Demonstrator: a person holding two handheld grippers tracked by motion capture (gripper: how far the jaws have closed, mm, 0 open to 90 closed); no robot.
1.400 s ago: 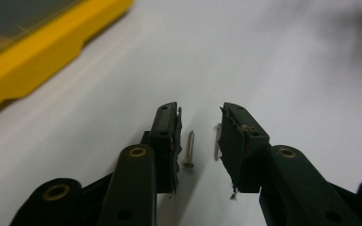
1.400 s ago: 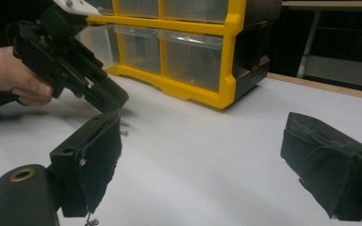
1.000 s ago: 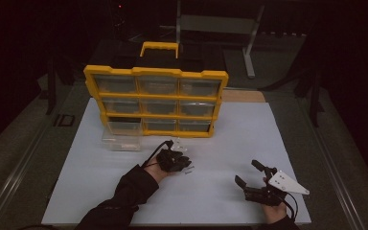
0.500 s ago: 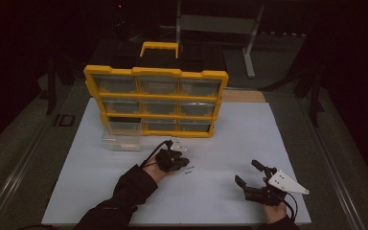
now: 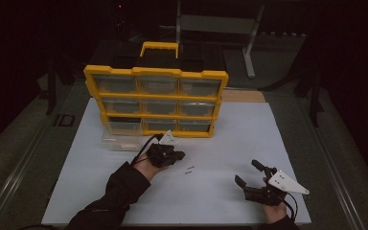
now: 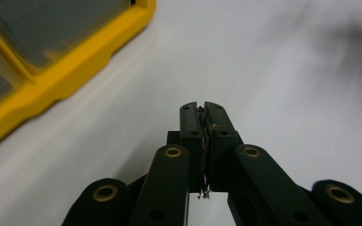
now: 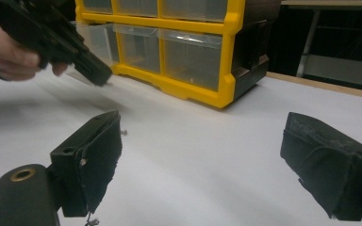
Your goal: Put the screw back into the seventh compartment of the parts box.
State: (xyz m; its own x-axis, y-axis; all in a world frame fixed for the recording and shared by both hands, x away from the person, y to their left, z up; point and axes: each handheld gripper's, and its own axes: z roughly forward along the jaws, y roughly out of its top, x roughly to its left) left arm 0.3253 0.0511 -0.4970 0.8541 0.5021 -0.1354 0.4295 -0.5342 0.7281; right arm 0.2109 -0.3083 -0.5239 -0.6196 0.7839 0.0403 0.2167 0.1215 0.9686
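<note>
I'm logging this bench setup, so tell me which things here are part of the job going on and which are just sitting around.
In the job:
left gripper, jaws closed
small screws on the white mat beside it
clear drawer pulled out of the yellow organizer

Lying about:
right gripper, open and idle
metal stand behind the table

A white tabletop (image 5: 249, 143) covered the middle of the scene, bare across its 3 o'clock half; a pale wooden strip (image 5: 242, 96) lay along its far edge toward 1 o'clock; a grey metal stand (image 5: 220, 24) rose beyond at 12 o'clock, one slanted leg reaching down toward the strip; a small dark rectangular frame (image 5: 64, 120) lay just off the sheet at 9 o'clock, on the grey-green surround (image 5: 24, 158); dark upright posts (image 5: 315, 91) stood at 2 o'clock.
</note>
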